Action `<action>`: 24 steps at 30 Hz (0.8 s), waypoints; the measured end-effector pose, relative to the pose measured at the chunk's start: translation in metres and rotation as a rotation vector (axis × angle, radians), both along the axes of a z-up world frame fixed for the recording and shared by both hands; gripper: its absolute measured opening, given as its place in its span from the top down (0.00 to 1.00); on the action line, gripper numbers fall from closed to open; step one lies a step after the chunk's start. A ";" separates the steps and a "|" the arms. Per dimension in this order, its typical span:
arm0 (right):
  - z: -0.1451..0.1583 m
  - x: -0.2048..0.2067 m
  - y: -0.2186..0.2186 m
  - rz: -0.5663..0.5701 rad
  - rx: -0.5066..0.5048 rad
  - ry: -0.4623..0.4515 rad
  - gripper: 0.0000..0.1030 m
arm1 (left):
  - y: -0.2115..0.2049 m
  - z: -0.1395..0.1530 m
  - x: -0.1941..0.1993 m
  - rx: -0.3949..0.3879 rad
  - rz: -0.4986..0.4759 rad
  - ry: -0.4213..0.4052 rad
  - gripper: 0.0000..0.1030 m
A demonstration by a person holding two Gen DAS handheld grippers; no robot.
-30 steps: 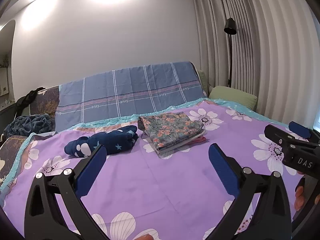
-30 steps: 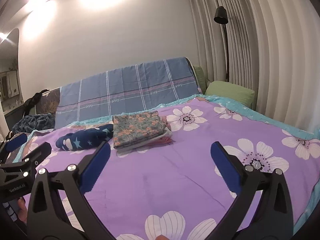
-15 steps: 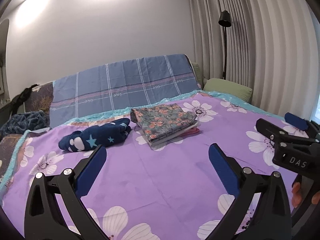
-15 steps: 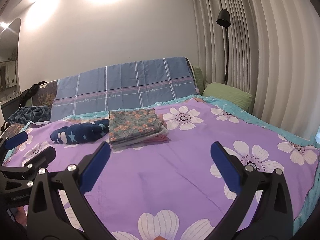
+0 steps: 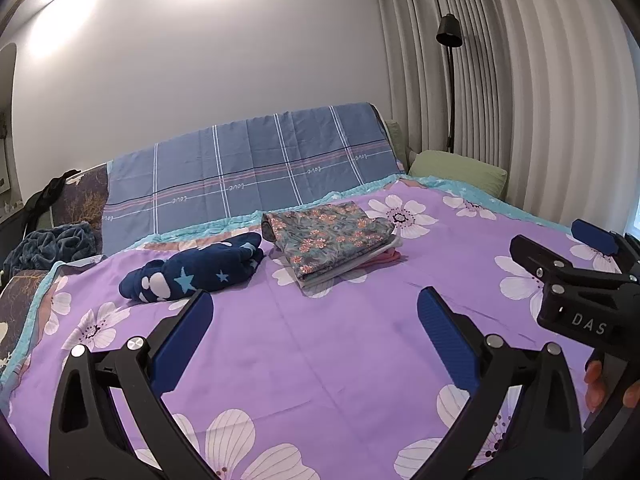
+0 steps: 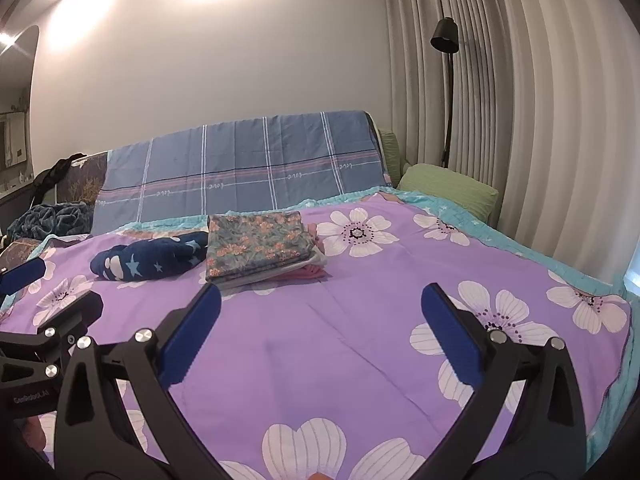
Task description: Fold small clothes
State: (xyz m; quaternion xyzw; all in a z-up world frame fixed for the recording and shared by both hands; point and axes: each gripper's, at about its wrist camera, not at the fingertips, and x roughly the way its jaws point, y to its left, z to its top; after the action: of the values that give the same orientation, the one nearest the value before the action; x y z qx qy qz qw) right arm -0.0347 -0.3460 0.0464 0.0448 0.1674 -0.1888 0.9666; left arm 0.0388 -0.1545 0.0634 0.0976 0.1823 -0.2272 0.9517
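A folded stack of clothes with a floral piece on top [image 5: 328, 240] lies on the purple flowered bedspread [image 5: 320, 352]; it also shows in the right wrist view [image 6: 256, 246]. A crumpled navy garment with stars [image 5: 196, 270] lies to its left, also in the right wrist view [image 6: 150, 260]. My left gripper [image 5: 316, 312] is open and empty, well short of the clothes. My right gripper [image 6: 320, 308] is open and empty, also short of them. The right gripper shows at the right edge of the left wrist view [image 5: 576, 276].
A blue plaid sheet [image 5: 248, 176] covers the headboard. A green pillow [image 5: 456, 170] lies at the far right by the curtain [image 5: 540, 92] and a black floor lamp [image 5: 450, 40]. A dark blanket [image 5: 48, 246] lies far left.
Both views have shifted slightly; the clothes sit a little lower and nearer in frame. Both grippers stay open and empty.
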 end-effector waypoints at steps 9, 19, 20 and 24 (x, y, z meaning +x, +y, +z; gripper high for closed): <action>-0.008 0.007 -0.003 -0.007 0.014 0.035 0.02 | -0.004 -0.006 0.003 0.009 -0.026 0.023 0.01; -0.012 0.010 -0.006 -0.004 0.014 0.052 0.02 | -0.007 -0.010 0.004 0.020 -0.033 0.035 0.01; -0.013 0.010 -0.007 -0.005 0.015 0.052 0.02 | -0.008 -0.010 0.004 0.022 -0.034 0.034 0.01; -0.014 0.011 -0.009 -0.006 0.020 0.058 0.02 | -0.009 -0.011 0.004 0.022 -0.034 0.038 0.01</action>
State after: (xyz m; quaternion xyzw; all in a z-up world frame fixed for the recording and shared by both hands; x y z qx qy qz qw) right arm -0.0240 -0.3546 0.0327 0.0493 0.1970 -0.1912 0.9603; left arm 0.0424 -0.1632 0.0523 0.1069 0.2009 -0.2432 0.9429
